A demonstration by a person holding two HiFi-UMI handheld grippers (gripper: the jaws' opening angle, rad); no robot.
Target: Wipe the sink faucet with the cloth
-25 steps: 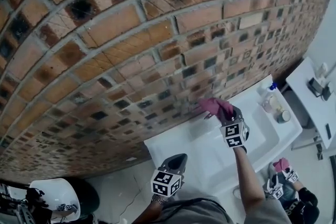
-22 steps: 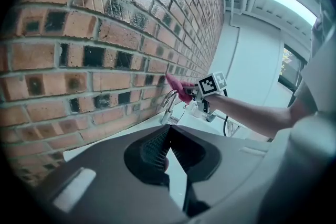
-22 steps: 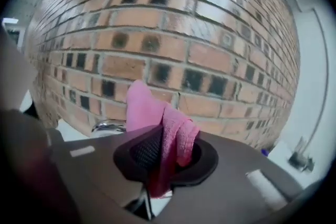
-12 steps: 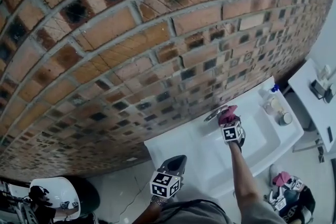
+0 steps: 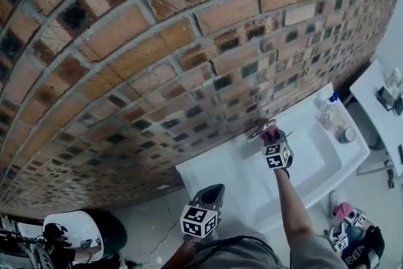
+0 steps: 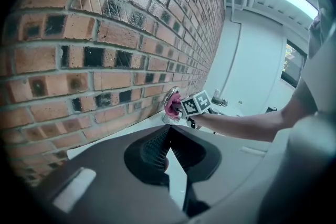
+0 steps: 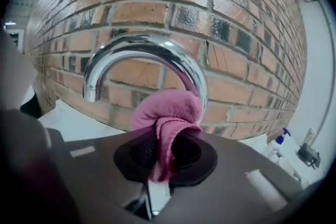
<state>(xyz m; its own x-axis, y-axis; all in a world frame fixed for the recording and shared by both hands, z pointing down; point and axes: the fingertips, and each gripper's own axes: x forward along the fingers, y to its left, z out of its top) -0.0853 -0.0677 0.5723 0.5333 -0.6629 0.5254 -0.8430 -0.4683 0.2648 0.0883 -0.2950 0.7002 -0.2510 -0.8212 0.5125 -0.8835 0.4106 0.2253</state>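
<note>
A curved chrome faucet point(image 7: 152, 55) rises from the white sink point(image 5: 252, 186) in front of the brick wall. My right gripper point(image 7: 160, 152) is shut on a pink cloth point(image 7: 168, 113), and the cloth's bunched end presses against the lower right part of the faucet's stem. In the head view the right gripper point(image 5: 274, 149) reaches over the basin with the cloth point(image 5: 271, 133) at the faucet point(image 5: 260, 130). My left gripper point(image 5: 211, 197) hangs shut and holding nothing near the sink's front left edge. From the left gripper view the cloth point(image 6: 172, 105) and faucet point(image 6: 170, 94) show in the distance.
The brick wall point(image 5: 157, 41) stands close behind the sink. A spray bottle point(image 5: 325, 104) and small jars point(image 5: 345, 134) sit at the sink's right end. A white side table point(image 5: 384, 104) stands further right. A mirror image of the grippers shows at the bottom right.
The right gripper has brought the pink cloth down from above the faucet onto it, shifting slightly right and nearer the wall. The left gripper has stayed put.
</note>
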